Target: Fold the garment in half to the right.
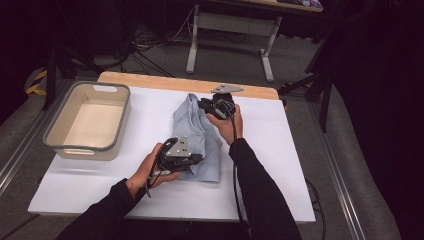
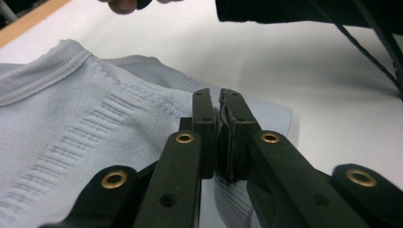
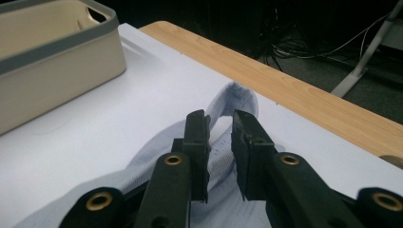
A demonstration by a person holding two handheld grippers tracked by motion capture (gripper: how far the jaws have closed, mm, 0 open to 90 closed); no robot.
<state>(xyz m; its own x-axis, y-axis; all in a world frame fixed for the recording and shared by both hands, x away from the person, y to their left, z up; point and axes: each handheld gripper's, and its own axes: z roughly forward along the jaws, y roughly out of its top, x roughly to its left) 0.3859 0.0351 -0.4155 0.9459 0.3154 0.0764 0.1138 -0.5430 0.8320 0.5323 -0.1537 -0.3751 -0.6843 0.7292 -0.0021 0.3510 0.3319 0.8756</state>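
- A folded light-blue garment (image 1: 197, 140) lies mid-table, its long axis running away from you.
- Your left gripper (image 2: 219, 111) pinches the near edge, jaws pressed together on fabric.
- Your right gripper (image 3: 219, 124) sits at the far end, jaws slightly parted over the cloth, gripping nothing.

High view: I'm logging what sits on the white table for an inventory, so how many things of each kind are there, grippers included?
Light blue garment: 1
Beige bin with grey rim: 1
Grippers: 2, the left gripper at the garment's near edge and the right gripper at its far end
Total: 4
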